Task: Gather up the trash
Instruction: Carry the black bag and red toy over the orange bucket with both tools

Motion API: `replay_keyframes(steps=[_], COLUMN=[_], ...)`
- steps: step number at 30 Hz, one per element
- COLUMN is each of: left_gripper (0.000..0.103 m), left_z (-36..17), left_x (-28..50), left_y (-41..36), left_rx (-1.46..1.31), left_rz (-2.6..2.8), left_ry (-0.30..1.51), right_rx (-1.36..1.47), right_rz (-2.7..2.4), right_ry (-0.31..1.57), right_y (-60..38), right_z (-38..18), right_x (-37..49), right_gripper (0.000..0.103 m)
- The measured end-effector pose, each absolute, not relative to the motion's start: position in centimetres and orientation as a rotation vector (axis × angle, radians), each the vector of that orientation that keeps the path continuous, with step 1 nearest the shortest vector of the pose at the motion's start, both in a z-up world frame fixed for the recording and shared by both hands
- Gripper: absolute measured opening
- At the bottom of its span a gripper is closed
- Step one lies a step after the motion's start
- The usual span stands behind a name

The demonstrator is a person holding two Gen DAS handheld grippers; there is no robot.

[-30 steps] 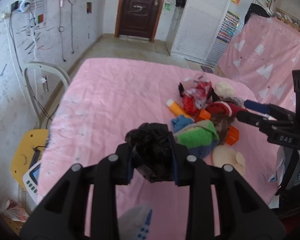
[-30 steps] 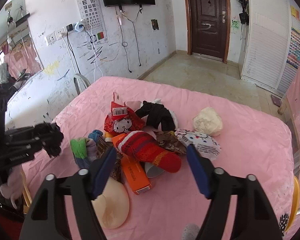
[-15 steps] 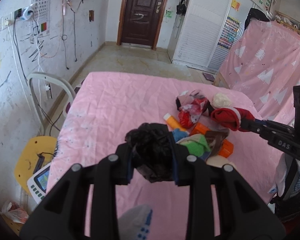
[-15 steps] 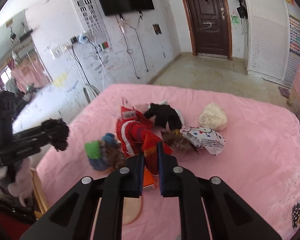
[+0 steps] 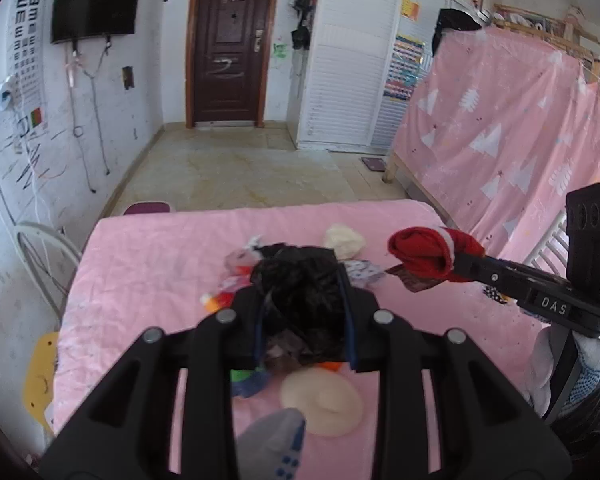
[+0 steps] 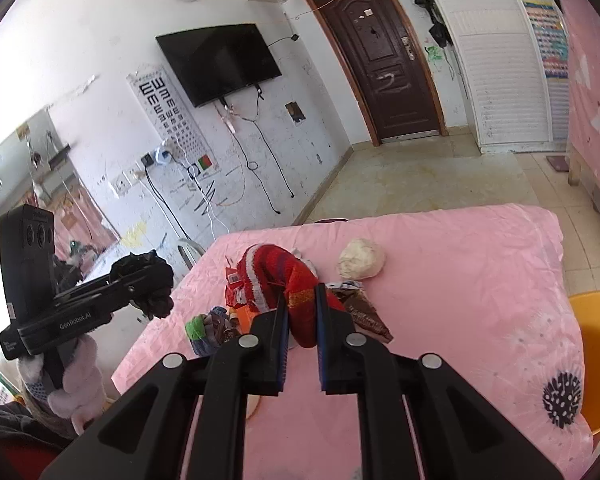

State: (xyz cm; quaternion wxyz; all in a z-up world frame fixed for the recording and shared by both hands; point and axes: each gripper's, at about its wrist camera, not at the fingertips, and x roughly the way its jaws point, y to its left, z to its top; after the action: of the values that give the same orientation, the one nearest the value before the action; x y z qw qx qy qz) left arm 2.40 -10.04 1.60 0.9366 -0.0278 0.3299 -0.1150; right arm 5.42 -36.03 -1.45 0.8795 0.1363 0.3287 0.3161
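Collection midway: left gripper (image 5: 304, 312) clamping crumpled black plastic bag (image 5: 300, 280), right gripper (image 6: 300, 316) pinching red striped knitted sock (image 6: 284, 276) above pink bed's (image 6: 480, 264) near edge; wrappers (image 6: 364, 312) remaining.

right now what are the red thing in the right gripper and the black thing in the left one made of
Red sock: knitted yarn, matte, going by the ribbed stripes and its soft bend. Black bundle: probably thin plastic bag film, crinkled with a faint sheen, though it could be cloth.

"DAS" on the right gripper (image 5: 456, 262), "GenRobot.AI" on the left gripper (image 6: 150, 282), rows of E's on the wall eye chart (image 6: 168, 108)
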Motion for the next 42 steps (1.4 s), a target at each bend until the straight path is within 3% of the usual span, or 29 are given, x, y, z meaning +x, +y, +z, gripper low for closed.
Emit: replay_keyframes(steps=[22, 34, 42], left_gripper=[0.028, 0.028, 0.028], left_z=[-1.3, -4.1, -3.7], left_x=[4.0, 9.0, 11.0], left_y=[-20.5, -28.6, -37.4], left_rx=[0.037, 0.030, 0.062], left_rz=[-0.400, -0.537, -0.647], left_ry=[0.785, 0.879, 0.889], right_rx=[0.317, 0.391, 0.446], right_rz=[0.455, 0.276, 0.076], right_ry=[0.780, 0.685, 0.699], right_y=[-43.4, -53.4, -61.7], right_z=[-6.1, -5.9, -9.2], right_x=[6.0, 4.4, 4.7], right_gripper=[0.002, 0.002, 0.002])
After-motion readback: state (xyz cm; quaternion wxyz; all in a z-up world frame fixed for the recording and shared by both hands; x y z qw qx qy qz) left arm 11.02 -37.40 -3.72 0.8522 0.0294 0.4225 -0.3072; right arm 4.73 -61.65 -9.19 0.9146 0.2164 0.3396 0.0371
